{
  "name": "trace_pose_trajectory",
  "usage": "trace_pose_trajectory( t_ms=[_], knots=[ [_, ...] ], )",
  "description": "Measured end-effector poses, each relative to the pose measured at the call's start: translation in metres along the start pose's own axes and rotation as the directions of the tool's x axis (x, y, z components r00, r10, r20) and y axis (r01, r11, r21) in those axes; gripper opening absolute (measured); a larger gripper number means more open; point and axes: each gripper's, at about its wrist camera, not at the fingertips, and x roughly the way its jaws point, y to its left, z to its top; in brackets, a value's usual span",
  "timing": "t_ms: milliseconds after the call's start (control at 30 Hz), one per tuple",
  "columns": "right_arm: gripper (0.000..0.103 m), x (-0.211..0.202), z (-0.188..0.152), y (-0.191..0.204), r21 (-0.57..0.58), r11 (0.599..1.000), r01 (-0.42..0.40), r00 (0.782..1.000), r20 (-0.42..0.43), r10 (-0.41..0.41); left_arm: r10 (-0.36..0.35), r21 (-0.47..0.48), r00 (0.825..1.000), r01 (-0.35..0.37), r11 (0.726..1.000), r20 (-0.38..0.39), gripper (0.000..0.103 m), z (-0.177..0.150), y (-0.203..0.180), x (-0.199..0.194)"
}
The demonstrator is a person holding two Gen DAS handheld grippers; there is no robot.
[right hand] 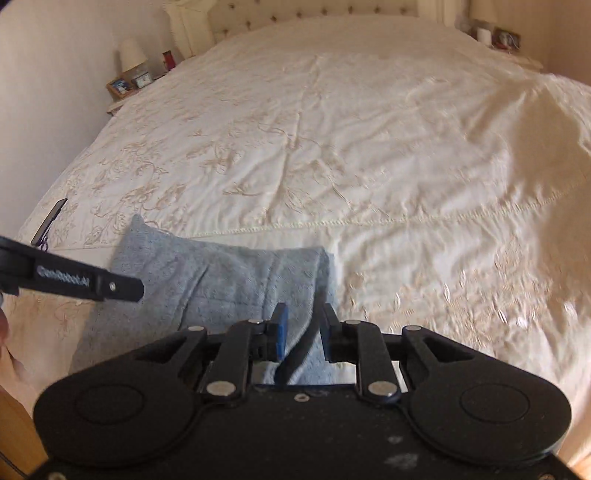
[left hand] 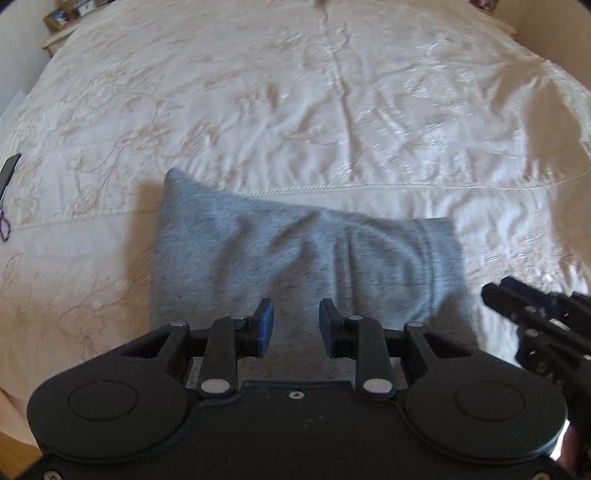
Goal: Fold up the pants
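Observation:
The grey pants lie folded into a compact rectangle on the cream bedspread, near the bed's front edge. My left gripper is open and empty, hovering above the near edge of the pants. The pants also show in the right wrist view, at lower left. My right gripper is open and empty, above the right end of the pants. The right gripper's body shows in the left wrist view at the right. The left gripper's side shows in the right wrist view.
A dark phone-like object lies at the bed's left edge, also in the left wrist view. A nightstand with a lamp and frames stands at the far left. A tufted headboard is at the back.

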Motion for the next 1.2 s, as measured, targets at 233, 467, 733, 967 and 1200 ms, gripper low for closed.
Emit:
trace_pose_trajectory(
  t_ms=[233,467,733,967,1200],
  knots=[
    [0.021,0.077,-0.029,0.011,-0.155,0.988,-0.021,0.969,-0.246,-0.018,0.016,0.017,0.991,-0.014,1.0,-0.13,0.041,-0.039,0.019,0.062],
    [0.024,0.049,0.006,-0.004,-0.075,0.997,-0.015,0.992,-0.123,0.005,0.001,0.026,0.997,-0.003,1.0,0.075,0.04,-0.013,0.021,-0.002],
    [0.028,0.136,0.041,-0.004,-0.067,0.998,-0.022,0.974,-0.228,0.006,0.079,-0.042,0.991,-0.084,0.996,-0.11,0.045,0.035,0.048,0.092],
    [0.029,0.07,0.02,0.002,-0.077,0.996,-0.04,0.989,-0.142,0.029,0.096,-0.077,0.995,-0.095,0.992,0.013,0.045,-0.009,0.046,0.023],
    [0.032,0.038,-0.056,0.012,-0.095,0.995,-0.017,0.979,-0.206,-0.003,0.117,-0.058,0.987,-0.124,0.991,-0.107,0.045,-0.082,0.041,0.035]
  ],
)
